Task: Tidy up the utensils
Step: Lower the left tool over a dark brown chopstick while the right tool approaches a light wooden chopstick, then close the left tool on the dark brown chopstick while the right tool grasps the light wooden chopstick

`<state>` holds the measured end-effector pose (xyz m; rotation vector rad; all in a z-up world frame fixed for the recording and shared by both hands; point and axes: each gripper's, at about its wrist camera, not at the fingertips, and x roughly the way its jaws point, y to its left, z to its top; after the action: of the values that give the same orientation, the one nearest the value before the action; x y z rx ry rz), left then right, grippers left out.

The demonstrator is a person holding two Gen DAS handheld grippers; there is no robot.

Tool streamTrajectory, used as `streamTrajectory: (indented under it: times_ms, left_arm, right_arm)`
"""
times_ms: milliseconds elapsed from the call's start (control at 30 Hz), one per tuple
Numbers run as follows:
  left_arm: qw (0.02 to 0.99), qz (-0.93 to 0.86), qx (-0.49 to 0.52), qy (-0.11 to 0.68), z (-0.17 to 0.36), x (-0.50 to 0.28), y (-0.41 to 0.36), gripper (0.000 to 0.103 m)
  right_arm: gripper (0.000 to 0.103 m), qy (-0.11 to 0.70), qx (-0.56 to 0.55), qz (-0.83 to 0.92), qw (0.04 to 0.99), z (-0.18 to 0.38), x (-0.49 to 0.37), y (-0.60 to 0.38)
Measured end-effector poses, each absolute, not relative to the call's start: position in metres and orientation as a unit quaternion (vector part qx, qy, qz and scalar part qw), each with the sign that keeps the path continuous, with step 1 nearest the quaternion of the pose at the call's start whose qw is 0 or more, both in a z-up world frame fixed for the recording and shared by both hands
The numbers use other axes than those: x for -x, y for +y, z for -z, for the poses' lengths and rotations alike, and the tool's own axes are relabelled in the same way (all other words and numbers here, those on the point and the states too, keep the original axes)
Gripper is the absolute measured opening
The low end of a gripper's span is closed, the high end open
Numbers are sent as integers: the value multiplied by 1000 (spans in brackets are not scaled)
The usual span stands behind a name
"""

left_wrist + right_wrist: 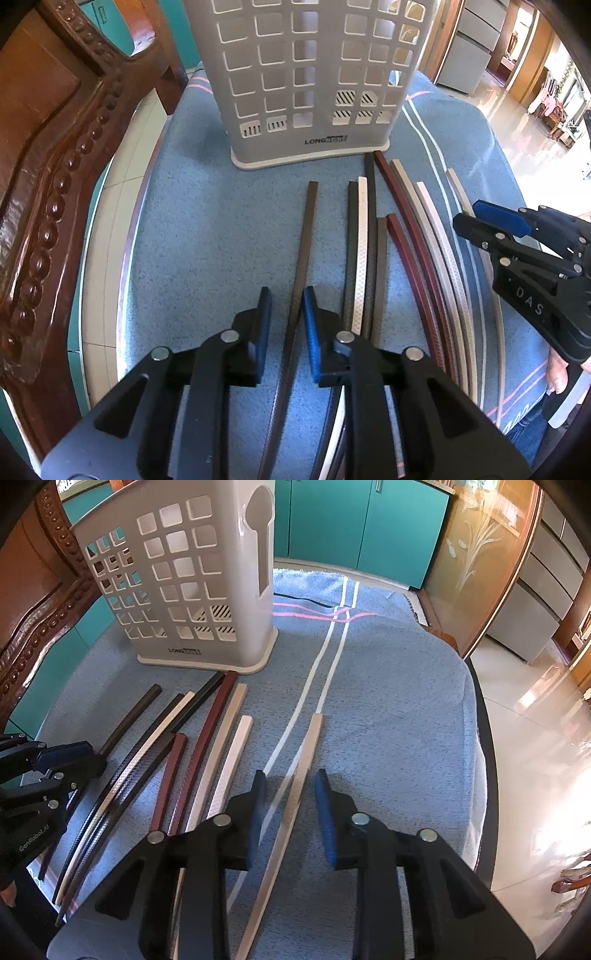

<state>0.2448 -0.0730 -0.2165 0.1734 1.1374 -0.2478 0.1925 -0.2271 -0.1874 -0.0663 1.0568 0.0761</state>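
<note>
Several chopsticks lie in a row on the blue towel in front of a grey perforated utensil holder, which stands upright. My left gripper is open, its fingers on either side of a lone dark brown chopstick. My right gripper is open around a lone beige chopstick. The other chopsticks, in black, white, dark red and beige, lie between the two grippers. The holder also shows in the right wrist view.
A carved wooden chair back rises left of the table. Teal cabinets stand behind. The table edge drops off to a shiny tiled floor on the right. The right gripper shows at the right of the left wrist view.
</note>
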Motion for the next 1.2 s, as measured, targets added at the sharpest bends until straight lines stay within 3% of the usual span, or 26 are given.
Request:
streamTrajectory:
  times_ms: [167, 400, 767, 867, 1200]
  left_arm:
    - [833, 116, -88, 535, 216, -244, -73, 19]
    - [832, 116, -83, 536, 215, -245, -72, 19]
    - [832, 116, -80, 536, 214, -245, -70, 19]
    - [831, 121, -70, 539, 214, -247, -66, 8]
    - [831, 141, -2, 538, 199, -255, -34, 7]
  right_arm:
    - [27, 499, 44, -39, 864, 189, -189, -220]
    - [12, 493, 53, -53, 867, 189, -182, -211]
    - [11, 486, 50, -58, 871, 185, -180, -210]
    - [11, 485, 49, -55, 871, 183, -181, -213]
    - [11, 483, 3, -52, 874, 173, -183, -240]
